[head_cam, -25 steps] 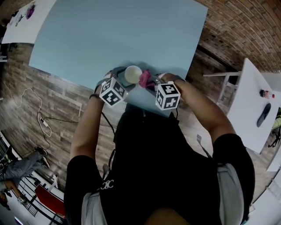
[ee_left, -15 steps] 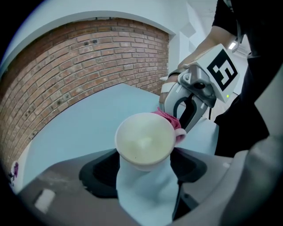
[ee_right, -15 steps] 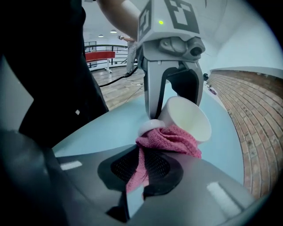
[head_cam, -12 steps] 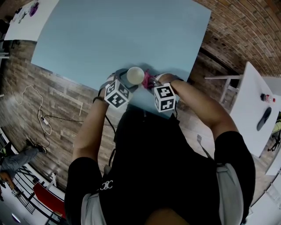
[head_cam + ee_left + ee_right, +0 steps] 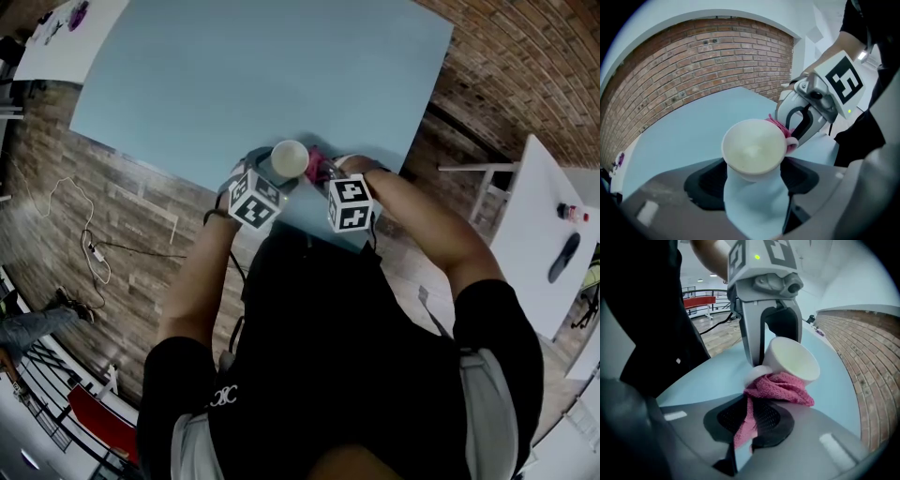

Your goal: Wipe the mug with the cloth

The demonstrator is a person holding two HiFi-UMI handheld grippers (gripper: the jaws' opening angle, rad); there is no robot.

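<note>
1. Looks down on a light blue table (image 5: 234, 75) set on a wood-plank floor (image 5: 122, 216), with a brick wall (image 5: 708, 70) past its far edge.
2. Finds the white mug (image 5: 289, 157) over the near part of the table, close in front of the person's torso and between the two grippers.
3. Shows the mug mouth-up toward the head camera, long axis near upright but tipped back toward the person, handle on its right side.
4. Grips the mug's body with the left gripper (image 5: 771, 336), jaws spread wide and pads pressing on opposite sides of it.
5. Pinches the pink cloth (image 5: 780, 387) in the right gripper (image 5: 796, 131), jaws almost together on a thin strip, with the bunched end pushed against the handle and the mug's lower side.
6. Leaves broad open tabletop to the far side and left of the mug; allows little room on the near side, where the table's edge and the torso stand close.
7. Reveals in the left gripper view the mug's pale inside almost straight on, seen only at a slant from the right gripper view.
8. Gives in the right gripper view alone the cloth strip running back between the right jaws.
9. Gives in the head view alone the left marker cube (image 5: 255, 199) and the right marker cube (image 5: 350, 204) side by side, near each other but apart.
</note>
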